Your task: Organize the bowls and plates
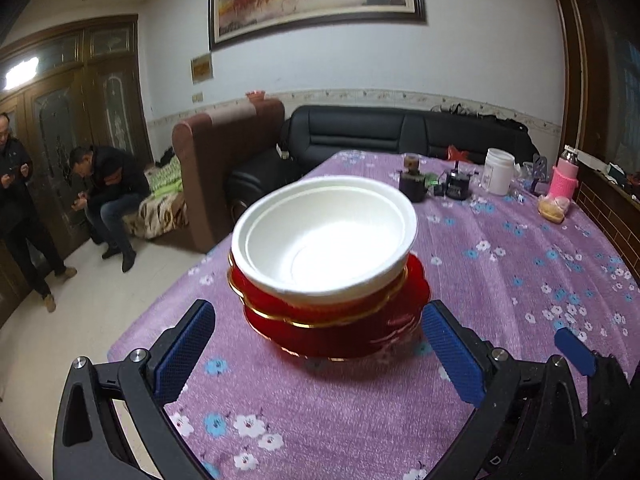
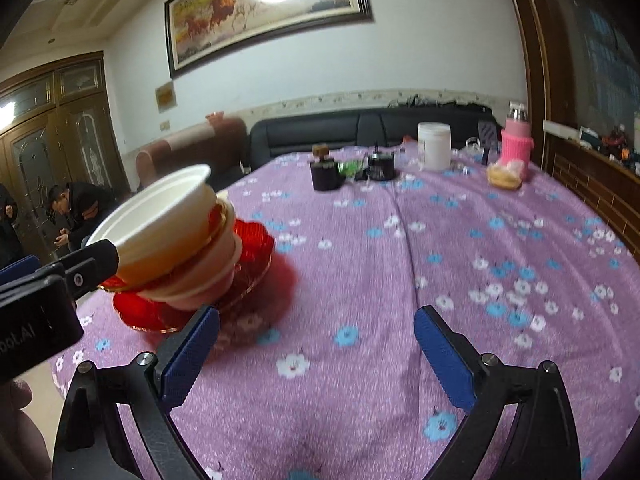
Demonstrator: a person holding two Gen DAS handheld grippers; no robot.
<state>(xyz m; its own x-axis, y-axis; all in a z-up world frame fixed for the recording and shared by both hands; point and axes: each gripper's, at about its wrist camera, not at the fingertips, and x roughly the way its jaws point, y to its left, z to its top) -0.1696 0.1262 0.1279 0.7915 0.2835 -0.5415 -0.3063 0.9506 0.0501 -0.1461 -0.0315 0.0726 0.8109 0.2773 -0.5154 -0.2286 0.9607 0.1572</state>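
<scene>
**Stacked bowls on red plates at the table's near left corner**

From the left wrist: the left gripper [image 1: 318, 340] has its blue fingers [image 1: 184, 350] spread wide, clamped on nothing. Between and just beyond them stands a stack: white bowls [image 1: 326, 232] nested on top of red plates [image 1: 340, 328] with gold rims, resting on the purple flowered tablecloth [image 1: 500, 272]. At the far end sit a white jar [image 1: 498, 171] and a pink bottle [image 1: 564, 178]. Two men are by the brown doors on the left.

From the right wrist: the right gripper [image 2: 316, 354] is spread too, with only cloth between its fingers. The stack is to its left, blurred, near the table's edge, the top bowl [image 2: 160, 220] tilting. The left gripper's black tip reaches in beside that bowl's rim; contact is unclear.
</scene>
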